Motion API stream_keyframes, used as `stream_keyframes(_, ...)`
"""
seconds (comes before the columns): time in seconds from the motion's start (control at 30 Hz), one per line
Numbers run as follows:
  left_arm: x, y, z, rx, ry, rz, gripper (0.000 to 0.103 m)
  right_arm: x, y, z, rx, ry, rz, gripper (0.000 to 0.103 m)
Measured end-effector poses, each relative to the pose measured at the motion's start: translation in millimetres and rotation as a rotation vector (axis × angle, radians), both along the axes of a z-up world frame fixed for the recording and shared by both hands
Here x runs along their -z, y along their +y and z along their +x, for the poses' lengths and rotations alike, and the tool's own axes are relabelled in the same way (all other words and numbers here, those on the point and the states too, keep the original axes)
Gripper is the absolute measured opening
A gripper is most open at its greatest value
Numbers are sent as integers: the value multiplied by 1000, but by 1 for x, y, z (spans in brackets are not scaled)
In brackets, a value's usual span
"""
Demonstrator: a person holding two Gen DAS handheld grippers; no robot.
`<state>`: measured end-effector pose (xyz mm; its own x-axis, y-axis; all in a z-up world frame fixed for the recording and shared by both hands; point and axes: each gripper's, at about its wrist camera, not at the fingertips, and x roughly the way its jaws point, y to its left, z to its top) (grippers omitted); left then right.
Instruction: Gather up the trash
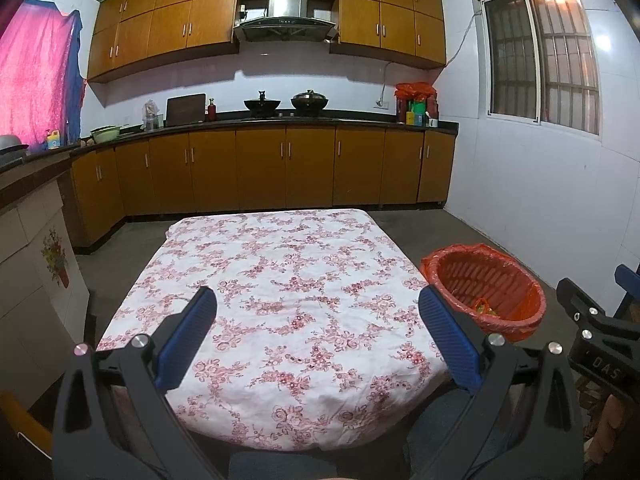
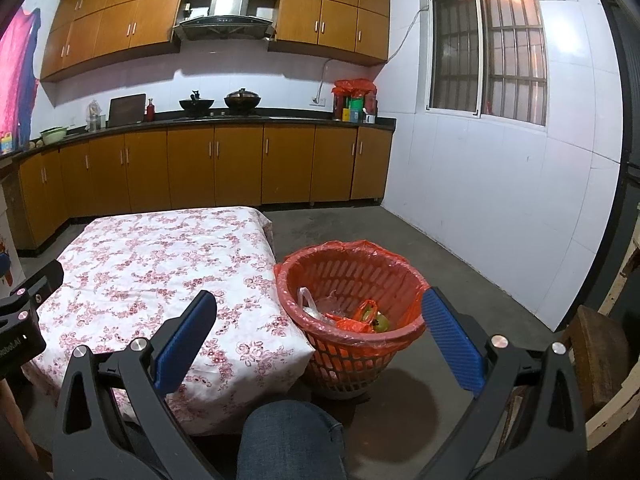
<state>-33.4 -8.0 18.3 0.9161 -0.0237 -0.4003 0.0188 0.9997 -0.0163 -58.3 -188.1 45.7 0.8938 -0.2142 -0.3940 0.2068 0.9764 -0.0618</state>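
A low table under a white cloth with red flowers (image 1: 280, 280) (image 2: 152, 264) fills the middle of both views; nothing lies on the cloth. My left gripper (image 1: 318, 300) hangs open above its near half, nothing between the blue pads. To the table's right, on the floor, stands a red slatted basket (image 1: 486, 280) (image 2: 352, 356) lined with an orange-red bag. Inside it lie a clear plastic bag (image 2: 320, 304), an orange wrapper (image 2: 362, 316) and something green (image 2: 382, 323). My right gripper (image 2: 318, 300) is open above the near rim of the basket, holding nothing.
A knee in blue jeans (image 2: 290, 436) sits just below the right gripper. Wooden cabinets and a dark counter (image 1: 280, 120) with two woks run along the far wall. The grey concrete floor (image 2: 460, 280) stretches right of the basket to the white tiled wall. A wooden stool (image 2: 600, 360) stands at the far right.
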Motion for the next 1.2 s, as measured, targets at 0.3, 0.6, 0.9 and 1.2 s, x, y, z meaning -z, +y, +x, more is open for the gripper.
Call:
stream_keyframes(0.3,1,1,1,1,10,0,99,0,1,0,-3,5,4,101)
stream_keyframes(0.6,3,1,3,-1,28,0,99,0,1,0,-2,9,5,101)
stream_keyframes(0.9,5,0,5,-5,34,0,99,3,1,2,-8,18,6,101)
stream_keyframes(1.2,5,0,5,-4,36,1,99,5,1,3,-8,22,9,101)
